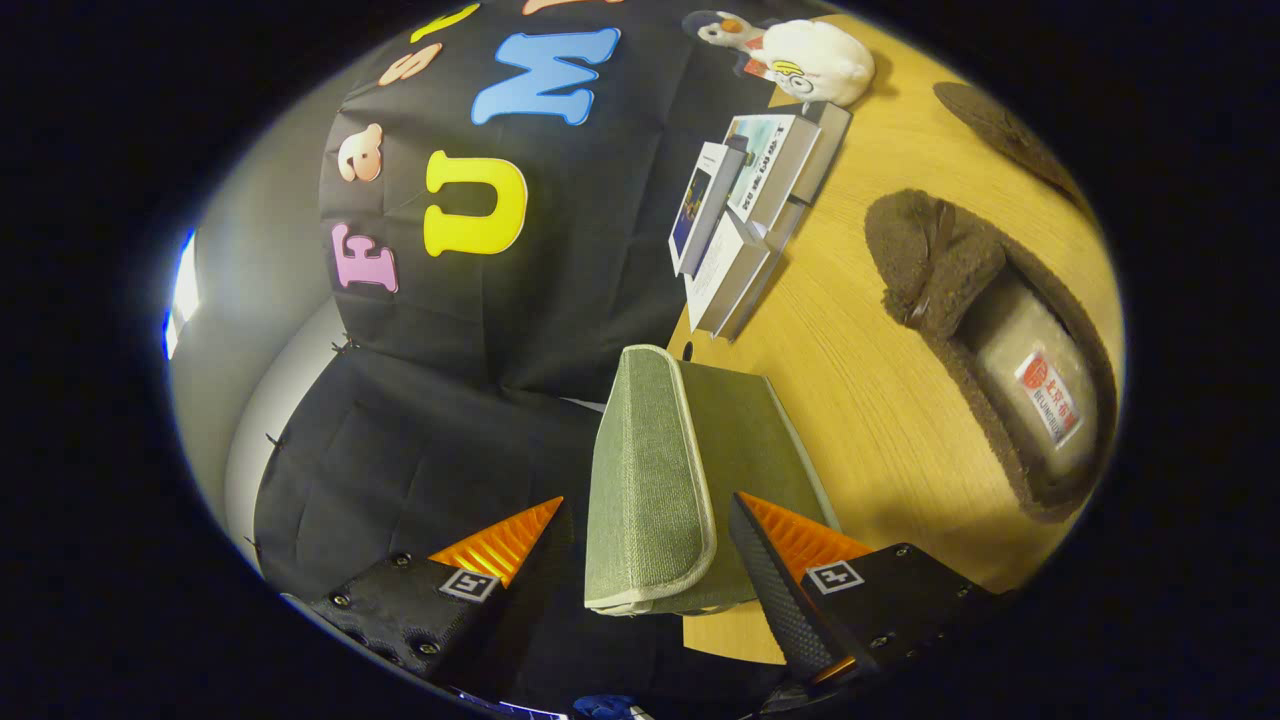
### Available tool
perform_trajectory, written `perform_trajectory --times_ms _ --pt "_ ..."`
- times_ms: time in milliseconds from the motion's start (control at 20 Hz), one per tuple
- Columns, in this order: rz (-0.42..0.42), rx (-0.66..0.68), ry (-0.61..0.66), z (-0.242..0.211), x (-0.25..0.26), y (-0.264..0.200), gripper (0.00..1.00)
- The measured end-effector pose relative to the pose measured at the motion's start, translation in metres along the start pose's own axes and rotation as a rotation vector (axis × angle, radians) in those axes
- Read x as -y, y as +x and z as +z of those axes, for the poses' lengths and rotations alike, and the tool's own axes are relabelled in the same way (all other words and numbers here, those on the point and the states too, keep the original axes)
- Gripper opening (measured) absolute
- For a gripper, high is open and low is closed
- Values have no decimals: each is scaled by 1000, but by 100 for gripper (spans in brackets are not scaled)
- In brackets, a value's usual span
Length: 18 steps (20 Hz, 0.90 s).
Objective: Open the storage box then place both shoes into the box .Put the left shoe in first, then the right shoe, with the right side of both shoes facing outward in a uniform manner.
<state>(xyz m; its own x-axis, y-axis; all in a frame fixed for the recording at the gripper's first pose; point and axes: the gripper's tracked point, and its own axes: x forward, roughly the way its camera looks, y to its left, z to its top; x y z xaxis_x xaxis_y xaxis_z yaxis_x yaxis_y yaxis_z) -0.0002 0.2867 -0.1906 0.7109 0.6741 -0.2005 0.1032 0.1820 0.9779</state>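
Observation:
The storage box is green fabric with pale piping. Its lid (650, 470) stands between my fingers, and the darker green body (750, 440) lies just behind it on the wooden table (860, 400). My gripper (648, 508) is narrowed onto the lid's front lip, one finger close against each side. A brown fuzzy slipper (985, 330) lies on the table beyond the right finger, its pale insole and label showing. A second brown slipper (1005, 125) lies farther off past the first one.
A row of books and small cartons (750, 200) stands at the table's edge beyond the box. A white plush toy (815, 60) sits past them. The black cloth wall (450, 330) hangs to the left of the box.

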Motion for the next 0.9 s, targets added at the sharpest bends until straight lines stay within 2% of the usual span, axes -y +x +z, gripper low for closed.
perform_trajectory --times_ms 300,350,600,650,900 --pt "31 -46 95 -11 6 18 96" --pt "32 -52 107 -12 8 22 93" --pt "32 -71 164 -15 18 31 91" --pt "26 -74 170 -15 21 31 69" --pt "41 -104 202 -19 16 32 69"
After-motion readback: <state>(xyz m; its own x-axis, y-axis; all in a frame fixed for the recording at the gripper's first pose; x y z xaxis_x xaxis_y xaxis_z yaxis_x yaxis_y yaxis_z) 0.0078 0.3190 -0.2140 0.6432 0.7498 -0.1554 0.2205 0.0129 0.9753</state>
